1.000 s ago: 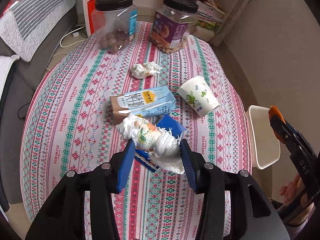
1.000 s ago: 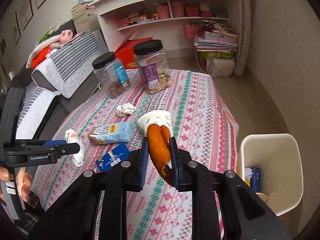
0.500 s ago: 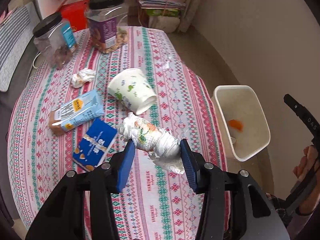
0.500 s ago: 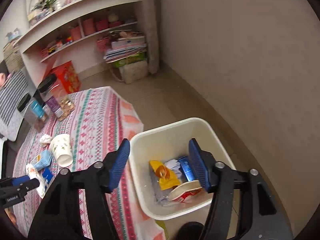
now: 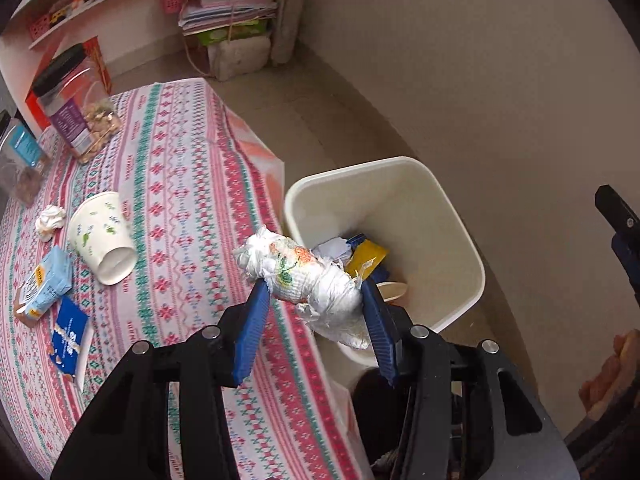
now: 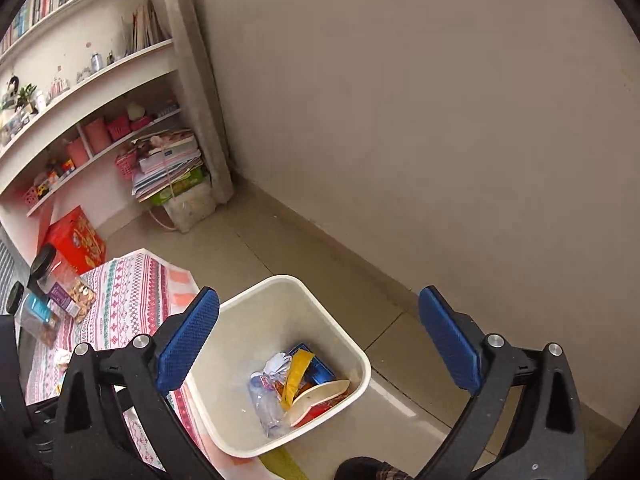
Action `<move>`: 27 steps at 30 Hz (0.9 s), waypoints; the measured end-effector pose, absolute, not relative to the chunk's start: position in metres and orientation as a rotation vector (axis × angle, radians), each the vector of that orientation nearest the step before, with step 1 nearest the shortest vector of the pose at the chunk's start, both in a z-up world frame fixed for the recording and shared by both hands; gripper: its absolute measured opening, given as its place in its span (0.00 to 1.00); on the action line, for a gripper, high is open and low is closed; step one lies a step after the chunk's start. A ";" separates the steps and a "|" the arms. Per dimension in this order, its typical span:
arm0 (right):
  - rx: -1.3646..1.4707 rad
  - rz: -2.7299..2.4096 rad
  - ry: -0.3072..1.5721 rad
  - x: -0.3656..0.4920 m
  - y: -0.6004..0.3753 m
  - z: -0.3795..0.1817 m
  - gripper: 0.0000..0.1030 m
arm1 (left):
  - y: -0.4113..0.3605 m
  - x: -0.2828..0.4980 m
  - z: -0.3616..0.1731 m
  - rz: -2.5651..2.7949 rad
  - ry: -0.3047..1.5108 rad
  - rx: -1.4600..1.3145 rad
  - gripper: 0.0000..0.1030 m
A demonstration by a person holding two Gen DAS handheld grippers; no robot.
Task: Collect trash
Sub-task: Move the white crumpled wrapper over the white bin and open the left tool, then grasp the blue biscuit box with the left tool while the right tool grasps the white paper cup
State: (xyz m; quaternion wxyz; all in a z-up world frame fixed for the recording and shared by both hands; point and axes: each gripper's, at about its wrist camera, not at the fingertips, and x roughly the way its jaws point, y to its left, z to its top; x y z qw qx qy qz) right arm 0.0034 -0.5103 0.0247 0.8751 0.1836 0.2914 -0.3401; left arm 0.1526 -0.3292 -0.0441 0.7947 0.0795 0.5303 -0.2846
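Observation:
My left gripper (image 5: pixel 314 300) is shut on a crumpled white floral tissue wad (image 5: pixel 304 276) and holds it at the table's right edge, beside the rim of the white trash bin (image 5: pixel 460 216). The bin holds several pieces of trash, seen in the right wrist view (image 6: pixel 296 384). My right gripper (image 6: pixel 320 336) is wide open and empty above the bin (image 6: pixel 352 344). On the table lie a tipped paper cup (image 5: pixel 102 236), a small milk carton (image 5: pixel 44 284), a blue wrapper (image 5: pixel 68 334) and a tissue ball (image 5: pixel 50 220).
The table has a red and green patterned cloth (image 5: pixel 192 168). Two black-lidded snack jars (image 5: pixel 76 112) stand at its far end. Shelves with baskets and stacked books (image 5: pixel 228 4) line the back wall. A beige wall (image 6: pixel 440 120) rises right of the bin.
My left gripper carried the tissue wad right, from over the table to the bin's rim. My right gripper dropped the orange peel into the bin, opened wider and rose.

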 end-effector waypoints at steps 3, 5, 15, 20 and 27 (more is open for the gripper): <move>0.398 -0.738 0.593 -0.007 -0.516 0.026 0.93 | -0.355 0.148 -0.047 -0.648 1.131 0.163 0.51; 0.409 -0.745 0.584 -0.010 -0.519 0.027 0.93 | -0.369 0.144 -0.048 -0.674 1.117 0.172 0.55; 0.395 -0.723 0.580 -0.006 -0.504 0.028 0.93 | -0.352 0.128 -0.030 -0.567 0.937 0.296 0.65; 0.340 -0.686 0.614 0.011 -0.482 0.026 0.93 | -0.321 0.132 -0.026 -0.488 0.893 0.343 0.68; 0.265 -0.583 0.688 0.041 -0.439 0.017 0.93 | -0.272 0.144 -0.033 -0.406 0.898 0.365 0.71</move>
